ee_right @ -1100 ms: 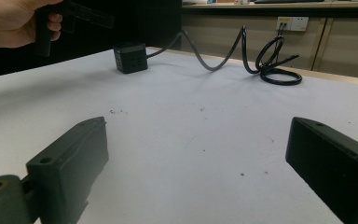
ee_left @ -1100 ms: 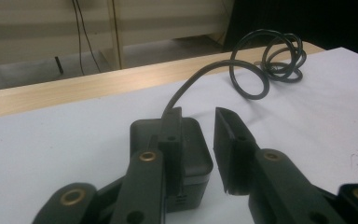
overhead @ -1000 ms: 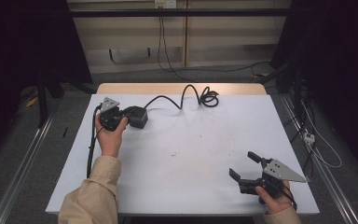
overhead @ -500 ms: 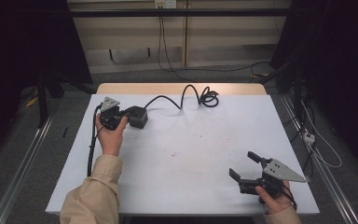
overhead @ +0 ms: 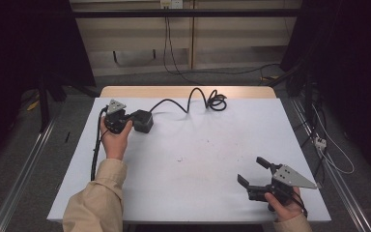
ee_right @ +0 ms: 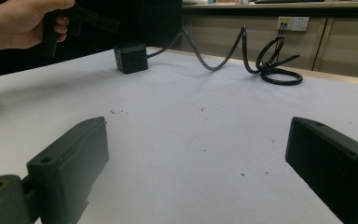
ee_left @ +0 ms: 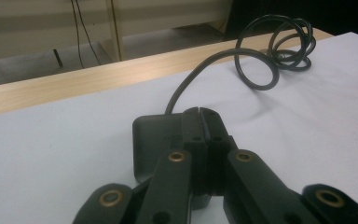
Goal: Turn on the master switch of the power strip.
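High view: left hand (overhead: 115, 142) reaches forward at the table's far left, sleeve along the near edge; right hand (overhead: 284, 207) rests at the near right corner.
Left gripper (overhead: 127, 123): held level, pointing right at the black power cube (overhead: 142, 121); its jaws have just been closing.
Left gripper view: jaws meet tip to tip with nothing between them, lying over the near top of the power cube (ee_left: 156, 140); contact with it cannot be told.
Right gripper (overhead: 253, 171): held low over the white table (overhead: 198, 159), pointing up-left; jaws stand wide apart and hold nothing.
Right gripper view: bare table surface between the jaws; power cube (ee_right: 130, 57) far off, left hand (ee_right: 25, 23) above it.
Power cube: sits on the table at the far left, upright.
Cable (overhead: 193, 99): runs from the cube toward the far edge and ends in a loose coil (overhead: 216, 102) near the wooden strip (overhead: 183, 91).
Containers: none among these items.
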Motion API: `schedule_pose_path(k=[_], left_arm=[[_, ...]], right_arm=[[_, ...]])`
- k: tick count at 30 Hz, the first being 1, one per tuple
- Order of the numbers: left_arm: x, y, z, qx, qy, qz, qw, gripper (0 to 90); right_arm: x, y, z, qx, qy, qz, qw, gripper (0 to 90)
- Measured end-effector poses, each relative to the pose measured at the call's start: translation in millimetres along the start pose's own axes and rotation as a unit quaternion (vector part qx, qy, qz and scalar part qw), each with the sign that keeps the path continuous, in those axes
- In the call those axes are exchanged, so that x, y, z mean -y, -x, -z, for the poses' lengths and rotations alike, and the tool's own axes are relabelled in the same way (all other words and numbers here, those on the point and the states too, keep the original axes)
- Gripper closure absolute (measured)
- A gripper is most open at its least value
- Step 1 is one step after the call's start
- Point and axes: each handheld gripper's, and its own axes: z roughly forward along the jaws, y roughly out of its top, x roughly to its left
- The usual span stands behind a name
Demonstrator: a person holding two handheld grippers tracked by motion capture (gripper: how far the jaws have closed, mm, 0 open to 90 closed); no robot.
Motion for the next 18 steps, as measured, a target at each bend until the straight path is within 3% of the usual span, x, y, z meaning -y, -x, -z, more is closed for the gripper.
schedule_pose_path(k=[18], left_arm=[[-1.1, -2.9, -8.7, -0.002, -0.001, 0.019, 0.9998, 90.0]], right_arm=[[-0.4, 0.1, 0.2, -0.001, 0.001, 0.001, 1.0000, 5.4]])
